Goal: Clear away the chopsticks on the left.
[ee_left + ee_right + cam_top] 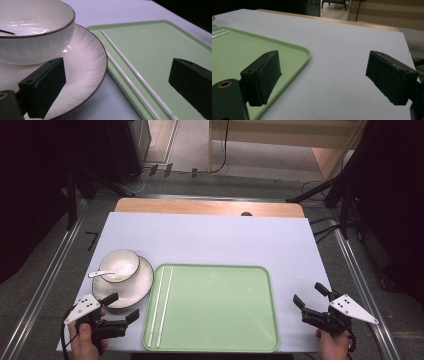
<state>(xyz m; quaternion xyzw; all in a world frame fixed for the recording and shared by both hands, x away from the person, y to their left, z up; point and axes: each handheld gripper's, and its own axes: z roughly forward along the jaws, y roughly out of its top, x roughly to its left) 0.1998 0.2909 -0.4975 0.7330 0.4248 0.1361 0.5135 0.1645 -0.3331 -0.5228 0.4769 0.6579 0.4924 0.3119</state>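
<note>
Pale lavender table cover (pixel 210 237): it is lying over a wooden table (pixel 210 207), whose bare edge is showing at 12 o'clock in the high view.
Green tray (pixel 220 307): it is sitting at 6 o'clock on the cover, rectangular with a raised rim.
White plate (pixel 142 287): it is resting at 9 o'clock of the tray, just beside its rim; a thin brown line is running round its edge.
White bowl (pixel 122 265): it is standing on the plate, toward the plate's 11 o'clock.
White chopsticks (pixel 161 305): the two are lying side by side inside the tray along its 9 o'clock edge, running from 12 to 6.
White spoon (pixel 105 272): it is resting in the bowl, its handle sticking out toward 9 o'clock.
Left gripper (pixel 121 307): a hand is holding it at 6 o'clock of the plate, jaws spread wide and gripping nothing; in the left gripper view one jaw is hanging over the plate, the other over the tray.
Right gripper (pixel 309 295): a hand is holding it at 3 o'clock of the tray, over bare cover, jaws gaping wide and empty.
</note>
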